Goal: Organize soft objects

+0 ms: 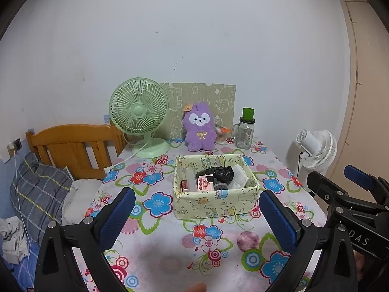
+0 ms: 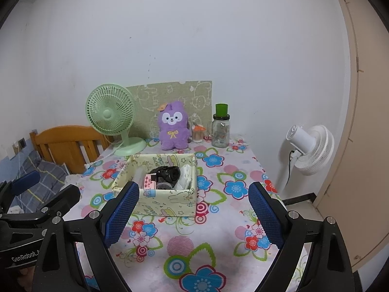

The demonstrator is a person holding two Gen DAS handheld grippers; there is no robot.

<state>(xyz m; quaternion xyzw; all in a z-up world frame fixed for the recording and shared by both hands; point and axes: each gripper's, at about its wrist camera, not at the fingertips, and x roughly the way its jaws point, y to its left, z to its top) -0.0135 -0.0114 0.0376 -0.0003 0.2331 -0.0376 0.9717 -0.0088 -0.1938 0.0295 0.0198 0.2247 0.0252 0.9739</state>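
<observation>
White letters reading "DAS" are showing on the black body of the right gripper (image 1: 359, 185) at the lower right of the left wrist view, the start of the word being cut off. In the right wrist view, "GenRobot." is standing in white on the black body of the left gripper (image 2: 25, 182) at the lower left of the frame, with whatever follows the dot hidden. The prints on the pink packet (image 1: 205, 182) in the fabric box (image 1: 214, 206) and the label on the glass jar (image 1: 244, 135) are too small to read.
</observation>
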